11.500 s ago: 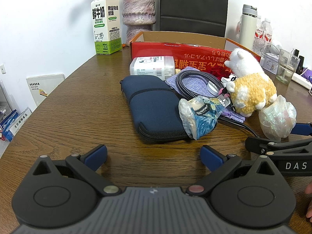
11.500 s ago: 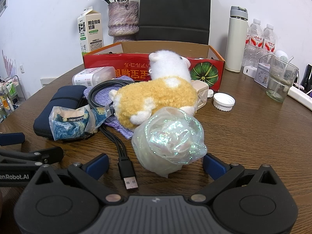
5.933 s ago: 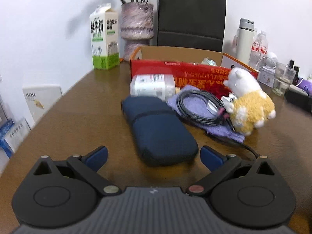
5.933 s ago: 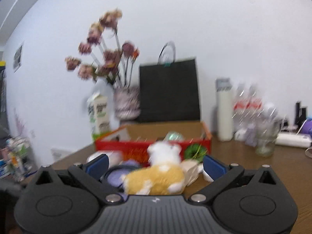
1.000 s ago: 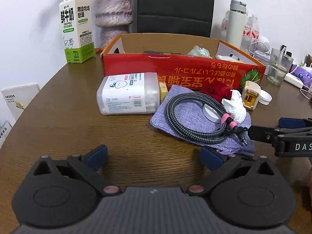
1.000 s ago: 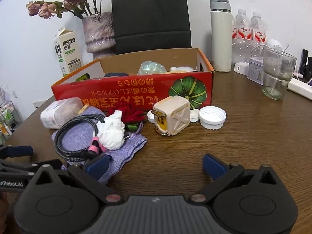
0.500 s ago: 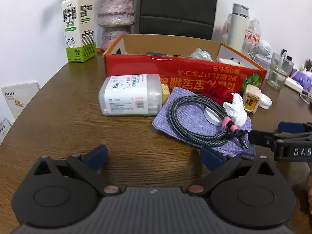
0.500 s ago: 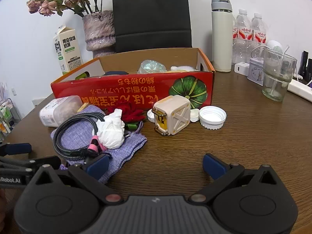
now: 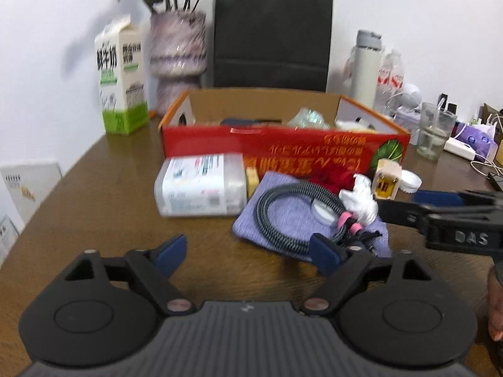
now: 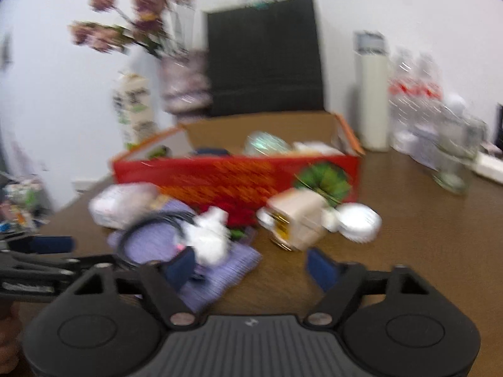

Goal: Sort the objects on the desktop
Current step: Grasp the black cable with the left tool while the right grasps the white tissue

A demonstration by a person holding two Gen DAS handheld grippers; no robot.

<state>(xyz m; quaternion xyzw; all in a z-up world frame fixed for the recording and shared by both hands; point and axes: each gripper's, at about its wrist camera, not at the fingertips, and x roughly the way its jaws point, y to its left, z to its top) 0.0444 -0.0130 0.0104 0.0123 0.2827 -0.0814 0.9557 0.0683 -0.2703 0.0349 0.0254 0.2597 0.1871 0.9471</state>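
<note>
Left tool [image 9: 248, 253]: fingers apart, nothing between them, held over the counter [image 9: 103, 207] short of the red box [image 9: 283, 147]. Right tool [image 10: 251, 267]: fingers apart, nothing gripped; its view is motion-blurred. In the left view the right tool [image 9: 440, 207] reaches in from the right, its tips near the white wad [image 9: 361, 201]; whether they touch it cannot be determined. In front of the box lies a purple cloth [image 9: 283, 216] carrying a coiled cable [image 9: 283, 216] and the wad. Between cloth and box sits a red item [image 9: 330, 177], detail unclear. A clear container [image 9: 201, 185] lies on its side left of the cloth, close to the box front. A beige charger [image 9: 386, 182] and a white cap [image 9: 410, 182] sit at the box's right front corner. The box holds several items, not identifiable. Behind the box: milk carton [image 9: 121, 78], vase [image 9: 177, 53], black bag [image 9: 272, 34], flask [image 9: 364, 66]. Right of the box stands a glass [image 9: 435, 130].
</note>
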